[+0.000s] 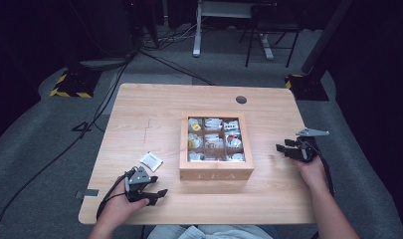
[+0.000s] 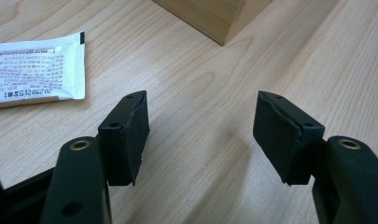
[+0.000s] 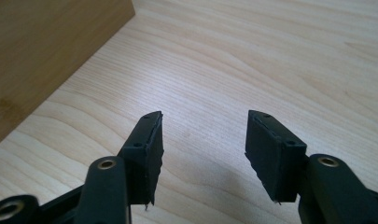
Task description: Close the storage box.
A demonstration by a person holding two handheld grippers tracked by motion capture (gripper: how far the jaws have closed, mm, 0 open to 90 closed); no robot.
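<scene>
Two hand-held tools are present, one per hand, at the near edge of the surface. The left tool (image 1: pixel 156 195) sits near the front-left corner with its jaws spread wide and nothing between them; in the left gripper view its two black pads (image 2: pixel 129 135) hang just above bare wood. One white sachet (image 1: pixel 151 161), printed with small text, lies flat on the surface just beyond the left tool and left of the box, apart from both; the left gripper view shows it (image 2: pixel 35 70) at upper left, clear of the jaws. The right tool (image 1: pixel 285 149) is held at the right edge of the surface, jaws also spread wide and empty, pointing toward the box; the right gripper view shows its pads (image 3: pixel 147 149) over bare wood with the box wall (image 3: pixel 42 56) at upper left. One wooden box (image 1: pixel 216 171) stands at the centre of the surface, lettered "TEA" on its front wall, open at the top, divided into nine compartments in a three-by-three grid, each holding packets. The surface (image 1: pixel 139 114) is one light wood-grain top with one round grommet hole (image 1: pixel 241 99) near its far edge. Beyond it lies grey carpet (image 1: pixel 35 144) with trailing black cables (image 1: pixel 104 94), two yellow-and-black striped bases (image 1: pixel 72 84), and the white legs of another desk (image 1: pixel 198 35) in a dark room.
</scene>
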